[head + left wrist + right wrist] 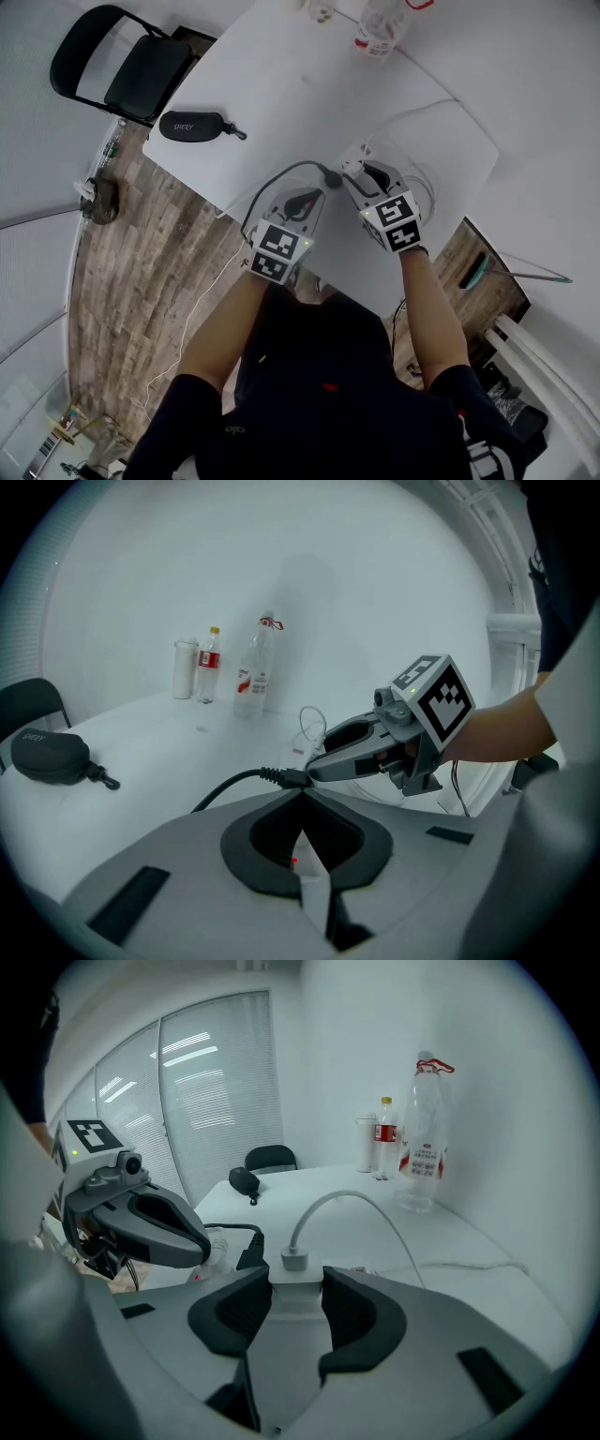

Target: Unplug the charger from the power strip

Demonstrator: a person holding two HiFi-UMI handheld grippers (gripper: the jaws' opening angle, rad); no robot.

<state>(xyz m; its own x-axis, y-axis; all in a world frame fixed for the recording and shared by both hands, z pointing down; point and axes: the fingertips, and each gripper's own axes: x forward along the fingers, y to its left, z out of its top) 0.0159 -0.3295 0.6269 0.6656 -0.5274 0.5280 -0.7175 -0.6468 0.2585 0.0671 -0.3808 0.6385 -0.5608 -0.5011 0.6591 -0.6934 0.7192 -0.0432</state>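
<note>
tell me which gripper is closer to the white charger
Right. The right gripper has the white charger between its fingers; the left gripper is beside it, holding the power strip.

A black glasses case lies on the white tabletop, well ahead and to the left of the left tool. Farther off that way, a black chair stands on the wooden floor. Far ahead of the right tool, a tall clear bottle, a smaller yellow-capped bottle and a white cup stand upright by the wall. Window blinds hang behind the chair.
</note>
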